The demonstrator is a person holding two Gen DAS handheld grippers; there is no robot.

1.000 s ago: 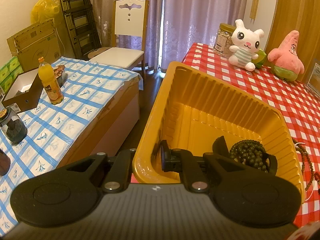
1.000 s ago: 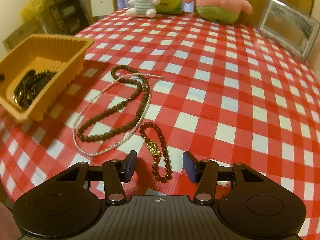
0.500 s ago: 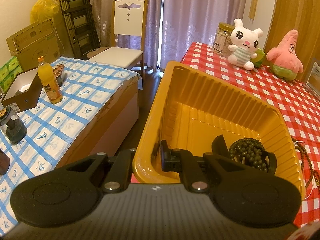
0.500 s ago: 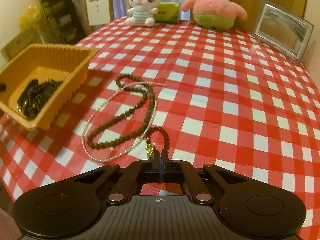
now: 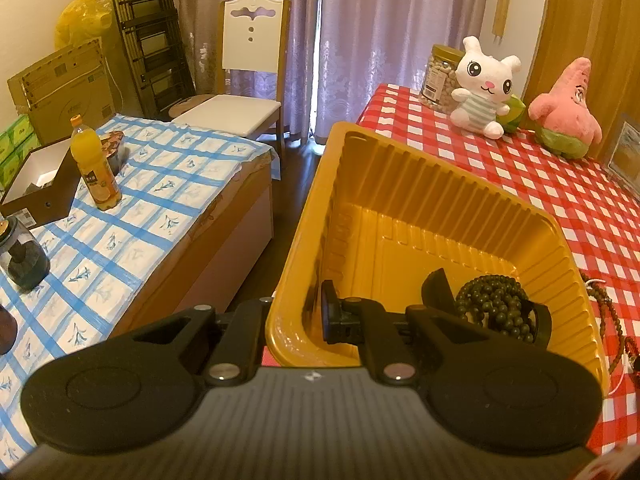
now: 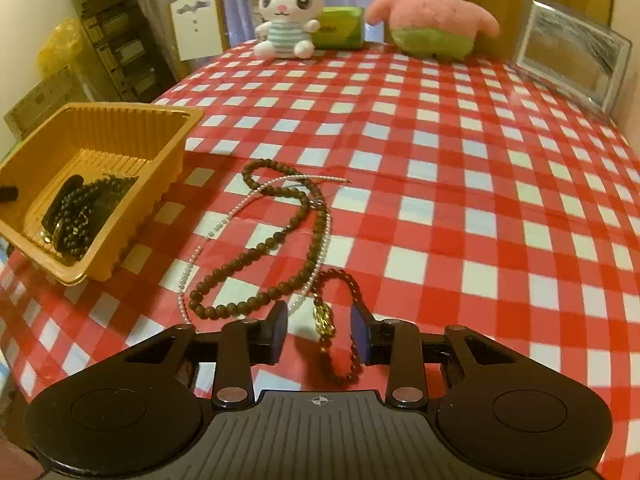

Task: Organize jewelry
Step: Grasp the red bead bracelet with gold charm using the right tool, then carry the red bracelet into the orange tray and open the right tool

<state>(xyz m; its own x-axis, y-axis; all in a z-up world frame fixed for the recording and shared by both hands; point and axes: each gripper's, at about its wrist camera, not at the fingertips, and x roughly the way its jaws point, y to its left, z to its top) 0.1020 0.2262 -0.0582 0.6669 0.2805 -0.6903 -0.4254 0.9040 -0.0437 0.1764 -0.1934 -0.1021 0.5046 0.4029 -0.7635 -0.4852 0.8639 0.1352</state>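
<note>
My left gripper (image 5: 292, 316) is shut on the near wall of the yellow tray (image 5: 400, 148), one finger outside and one inside. A coil of dark green beads (image 5: 496, 304) lies in the tray on a black band. On the red checked cloth, my right gripper (image 6: 320, 320) has its jaws opening. A dark red bracelet (image 6: 355, 286) with a gold charm lies between them, touched by neither pad. A brown bead necklace (image 6: 280, 236) and a thin pearl necklace (image 6: 200, 248) lie tangled just beyond, right of the tray (image 6: 120, 110).
A plush rabbit (image 6: 288, 28), a green box (image 6: 340, 32), a pink star plush (image 6: 432, 12) and a silver picture frame (image 6: 572, 60) line the table's far side. Left of the table stands a low blue-checked table (image 5: 140, 208) with a juice bottle (image 5: 94, 164).
The right gripper's jaws closed over the dark red bracelet half a second ago and now stand apart again, with the bracelet still on the cloth. The left gripper has kept still on the tray.
</note>
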